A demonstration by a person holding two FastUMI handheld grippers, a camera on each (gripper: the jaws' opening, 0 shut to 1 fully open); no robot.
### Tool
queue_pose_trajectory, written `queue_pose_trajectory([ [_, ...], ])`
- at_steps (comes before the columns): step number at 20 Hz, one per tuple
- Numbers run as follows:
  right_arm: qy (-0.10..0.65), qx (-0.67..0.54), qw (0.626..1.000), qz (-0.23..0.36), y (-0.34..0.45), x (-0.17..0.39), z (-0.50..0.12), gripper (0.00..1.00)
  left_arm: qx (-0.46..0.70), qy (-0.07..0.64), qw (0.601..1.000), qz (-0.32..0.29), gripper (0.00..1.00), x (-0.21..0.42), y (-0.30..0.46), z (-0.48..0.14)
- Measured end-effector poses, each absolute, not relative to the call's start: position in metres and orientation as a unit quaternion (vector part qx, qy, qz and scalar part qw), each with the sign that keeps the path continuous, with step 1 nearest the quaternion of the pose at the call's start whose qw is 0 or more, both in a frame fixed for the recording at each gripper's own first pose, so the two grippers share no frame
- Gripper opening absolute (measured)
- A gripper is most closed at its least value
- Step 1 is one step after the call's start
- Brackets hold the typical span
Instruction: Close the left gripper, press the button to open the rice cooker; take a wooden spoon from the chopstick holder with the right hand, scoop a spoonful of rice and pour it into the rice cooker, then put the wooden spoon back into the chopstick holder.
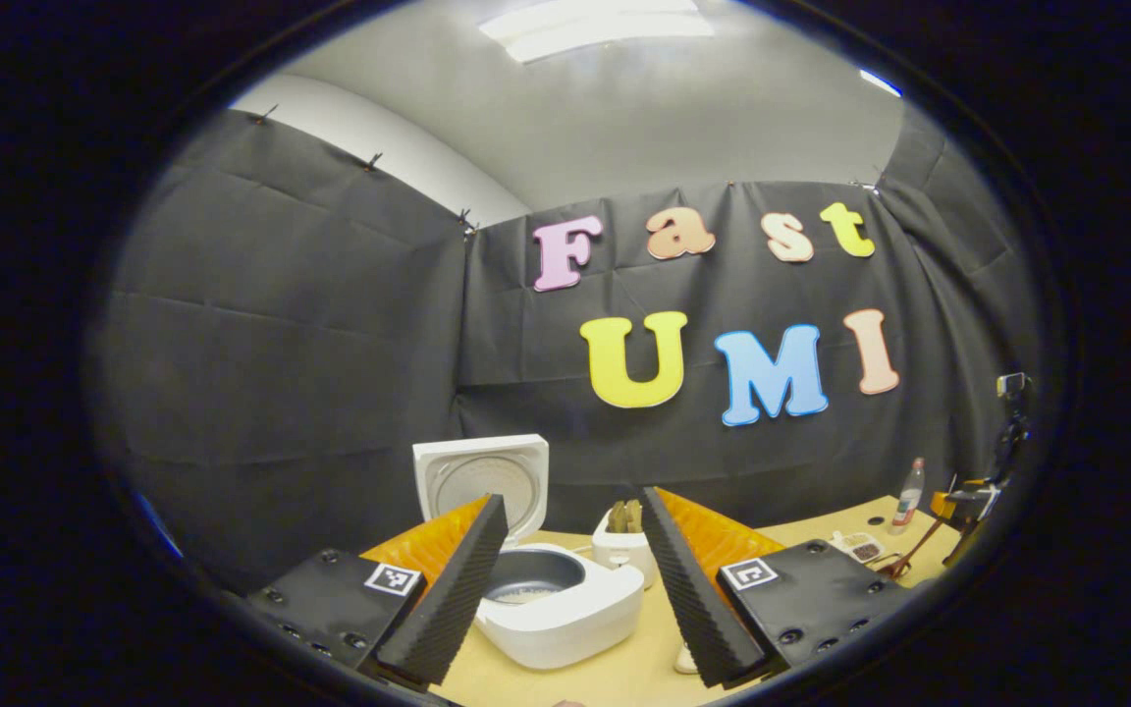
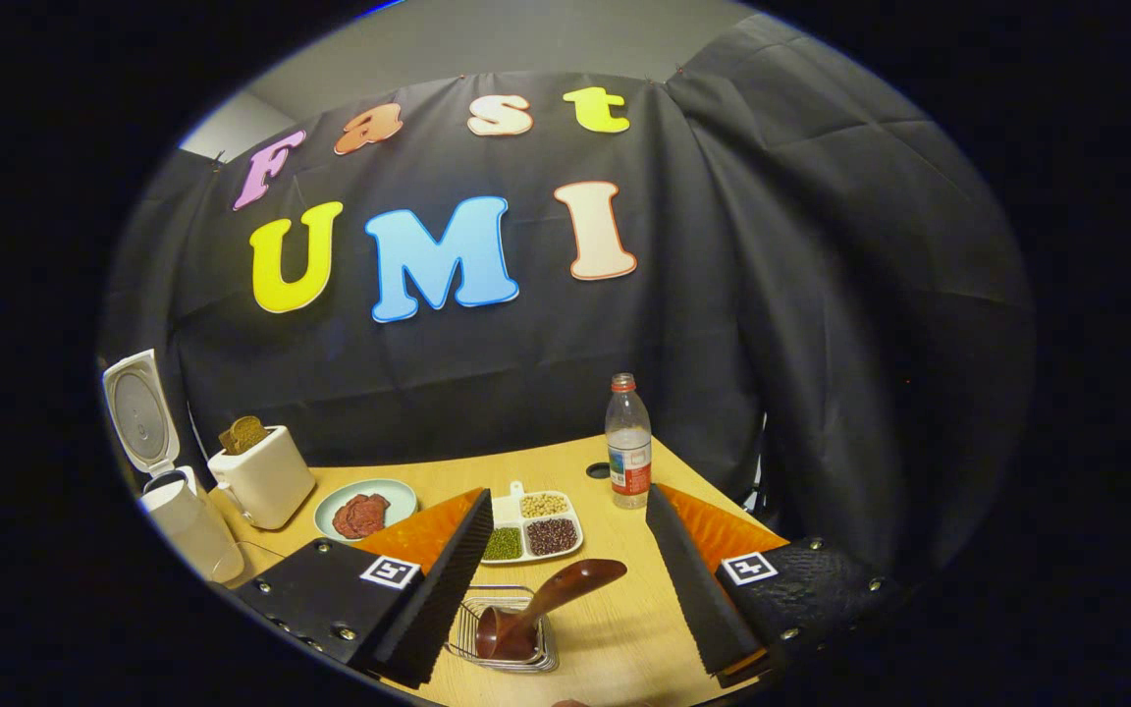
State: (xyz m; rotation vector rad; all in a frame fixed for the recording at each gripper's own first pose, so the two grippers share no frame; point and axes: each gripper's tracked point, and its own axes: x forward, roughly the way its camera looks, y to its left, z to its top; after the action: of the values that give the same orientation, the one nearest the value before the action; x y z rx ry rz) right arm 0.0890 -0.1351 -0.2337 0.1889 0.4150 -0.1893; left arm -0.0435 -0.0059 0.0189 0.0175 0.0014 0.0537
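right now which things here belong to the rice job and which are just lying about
For the job:
white rice cooker with lid raised
brown wooden spoon
wire chopstick holder
white divided dish of grains

Lying about:
white toaster with bread
pale green plate of meat
clear plastic bottle

We see the white rice cooker [image 1: 565,614] standing on the table with its lid [image 1: 483,481] swung upright and pale rice in its dark inner pot [image 1: 533,575], while the brown wooden spoon [image 2: 546,604] leans tilted in the wire chopstick holder [image 2: 505,643], bowl end up.
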Motion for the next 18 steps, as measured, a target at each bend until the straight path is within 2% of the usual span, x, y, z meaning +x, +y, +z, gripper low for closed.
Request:
queue_pose_trajectory([
  [2,0.226,0.109,0.964,-0.093,-0.133,0.088,-0.251,0.96,0.01,0.009,0.999,0.033,0.95,-0.044,-0.001,0.014],
  [8,0.281,0.146,0.945,-0.078,-0.118,0.082,-0.295,0.98,0.025,0.012,0.999,0.041,0.95,-0.042,0.002,0.015],
  [9,0.289,0.153,0.942,-0.075,-0.113,0.078,-0.302,0.84,0.03,0.012,0.999,0.043,0.97,-0.042,0.005,0.014],
  [10,0.296,0.159,0.939,-0.073,-0.111,0.077,-0.307,0.83,0.033,0.013,0.998,0.044,0.99,-0.043,0.005,0.014],
  [11,0.303,0.164,0.936,-0.073,-0.109,0.075,-0.312,0.68,0.034,0.013,0.998,0.045,0.96,-0.045,0.005,0.013],
  [13,0.314,0.181,0.93,-0.055,-0.098,0.073,-0.318,0.6,0.033,0.016,0.998,0.045,0.92,-0.046,0.005,0.009],
  [15,0.317,0.186,0.929,-0.048,-0.095,0.074,-0.324,0.6,0.034,0.02,0.998,0.048,0.95,-0.045,0.009,0.004],
  [17,0.313,0.191,0.929,-0.047,-0.09,0.077,-0.32,0.23,0.031,0.025,0.998,0.053,0.95,-0.046,0.015,0.0],
  [18,0.312,0.189,0.93,-0.045,-0.088,0.08,-0.318,0.19,0.029,0.026,0.998,0.056,0.95,-0.046,0.017,-0.001],
])
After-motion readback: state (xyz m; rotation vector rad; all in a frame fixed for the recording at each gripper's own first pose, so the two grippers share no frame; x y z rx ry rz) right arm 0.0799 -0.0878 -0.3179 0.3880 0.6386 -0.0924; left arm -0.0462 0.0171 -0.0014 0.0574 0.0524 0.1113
